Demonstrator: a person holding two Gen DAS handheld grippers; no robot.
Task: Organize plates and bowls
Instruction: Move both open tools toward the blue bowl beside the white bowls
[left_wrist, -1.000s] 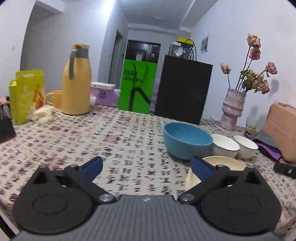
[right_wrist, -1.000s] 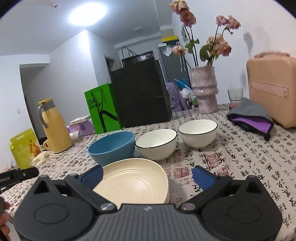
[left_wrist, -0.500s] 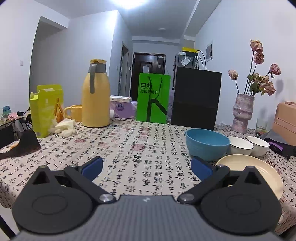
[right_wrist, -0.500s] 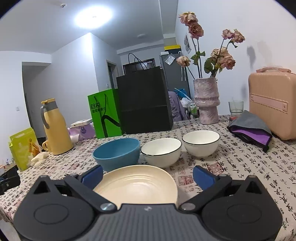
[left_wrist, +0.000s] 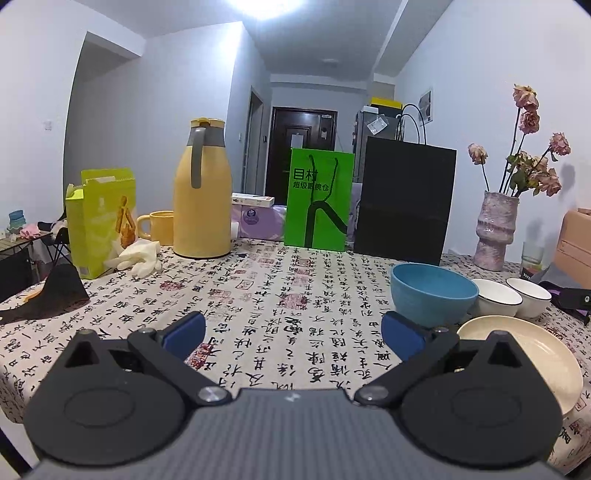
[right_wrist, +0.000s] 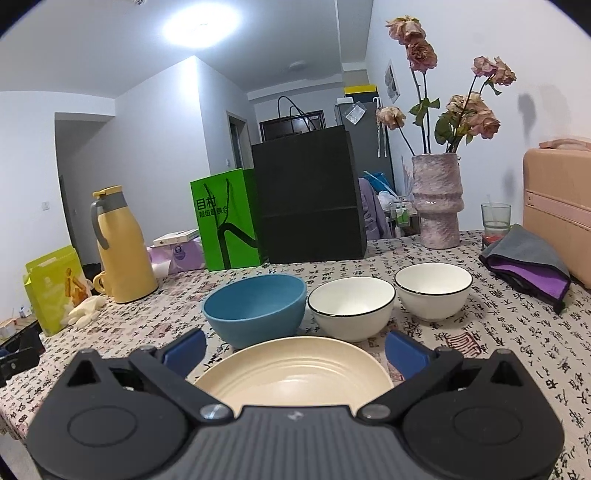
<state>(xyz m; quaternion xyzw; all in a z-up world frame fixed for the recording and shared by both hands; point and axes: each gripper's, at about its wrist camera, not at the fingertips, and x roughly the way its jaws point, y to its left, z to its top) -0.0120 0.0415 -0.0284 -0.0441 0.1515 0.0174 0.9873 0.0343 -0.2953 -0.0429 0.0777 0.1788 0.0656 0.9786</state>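
On the table covered with a calligraphy-print cloth (right_wrist: 498, 332), a round cream ribbed plate (right_wrist: 295, 369) lies nearest, with a blue bowl (right_wrist: 255, 308) and two white black-rimmed bowls (right_wrist: 351, 306) (right_wrist: 432, 290) in a row just behind it. The right gripper (right_wrist: 295, 349) hovers with its jaws spread wide, framing the plate's far rim and holding nothing. The left gripper (left_wrist: 293, 338) is likewise spread and empty over bare cloth, the blue bowl (left_wrist: 432, 297) beside its right finger.

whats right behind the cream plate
Three bowls in a row behind the cream plate: a blue bowl, then two white bowls. All three look empty, but the blue one's bottom is hidden by its near wall.
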